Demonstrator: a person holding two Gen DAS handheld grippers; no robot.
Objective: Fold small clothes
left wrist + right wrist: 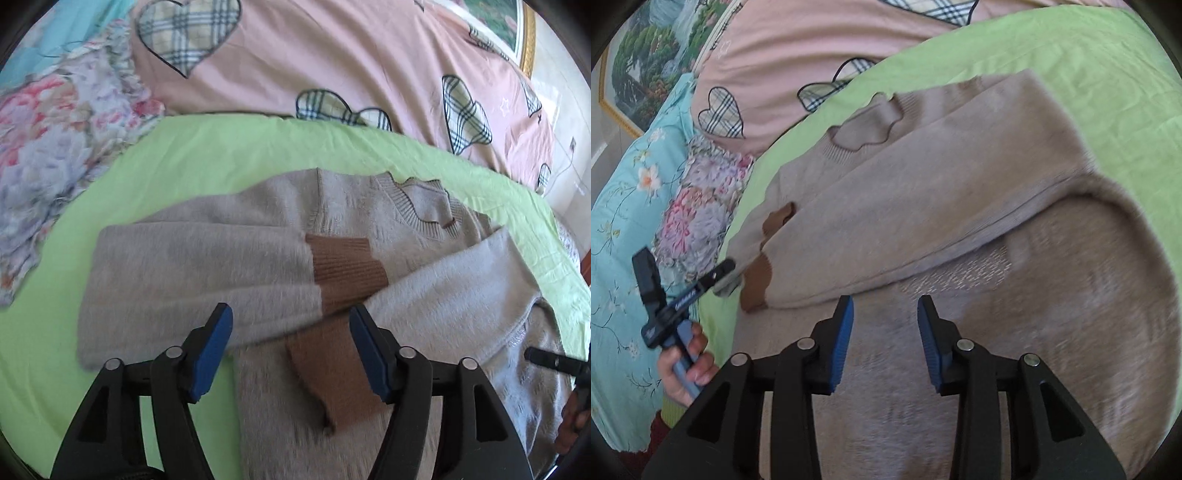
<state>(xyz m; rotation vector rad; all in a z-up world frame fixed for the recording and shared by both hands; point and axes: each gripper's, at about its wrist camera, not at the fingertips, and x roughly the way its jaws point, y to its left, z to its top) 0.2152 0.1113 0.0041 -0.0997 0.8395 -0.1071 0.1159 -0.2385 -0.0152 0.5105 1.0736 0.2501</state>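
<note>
A small beige fuzzy sweater (207,266) with brown ribbed cuffs (347,269) lies flat on a green sheet (221,155). Both sleeves are folded across its chest, and the cuffs overlap in the middle. My left gripper (291,317) is open and empty, just above the lower cuff (328,373). In the right wrist view the sweater (997,314) fills the frame. My right gripper (885,308) is open and empty over the body, below the folded right sleeve (923,206). The left gripper (716,275) shows there at the left, near the cuffs (757,284).
A pink duvet with plaid hearts (332,55) lies behind the green sheet. Floral bedding (55,140) sits at the left. A framed picture (639,62) hangs on the wall. Part of the right gripper (554,363) shows at the right edge.
</note>
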